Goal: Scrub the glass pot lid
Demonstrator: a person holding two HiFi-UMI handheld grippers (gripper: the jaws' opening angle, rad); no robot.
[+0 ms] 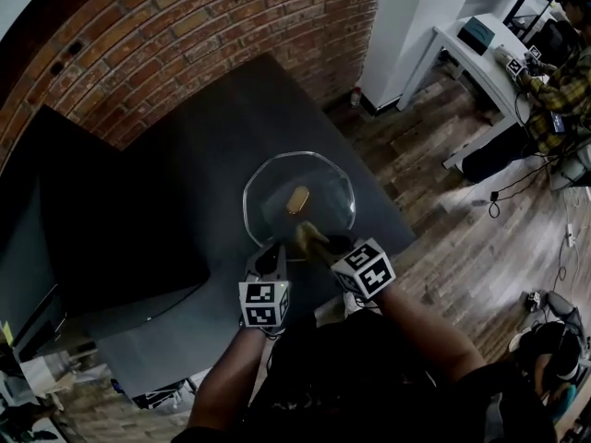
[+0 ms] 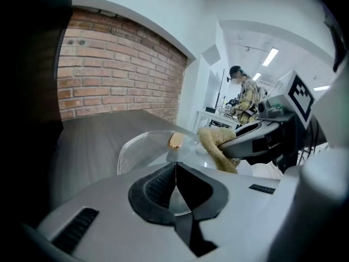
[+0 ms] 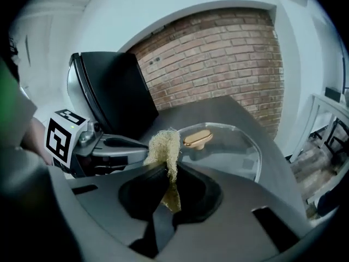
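1. Head view: a clear round glass pot lid with a gold oblong knob lies on a dark grey table. It sits close to the table's right edge, near the corner over the brown wood floor. The left gripper reaches the lid's near rim. The right gripper is just beside it and holds a tan fibrous scrubber at that same rim. A large black slab fills the table's left part. Open table lies beyond the lid toward the red brick wall.

2. Left gripper view: the left gripper's fingers are pinched narrow on the near rim of the glass pot lid, and glass shows between them. The gold knob stands past the fingertips. The scrubber hangs from the right gripper at the lid's right side. Bare table stretches off to the left.

3. Right gripper view: the right gripper's fingers are closed on the scrubber, whose frayed top sticks up above them. The glass pot lid lies ahead and to the right, with its knob near the scrubber. Its far rim stops short of the table's edge. The left gripper lies close on the left.
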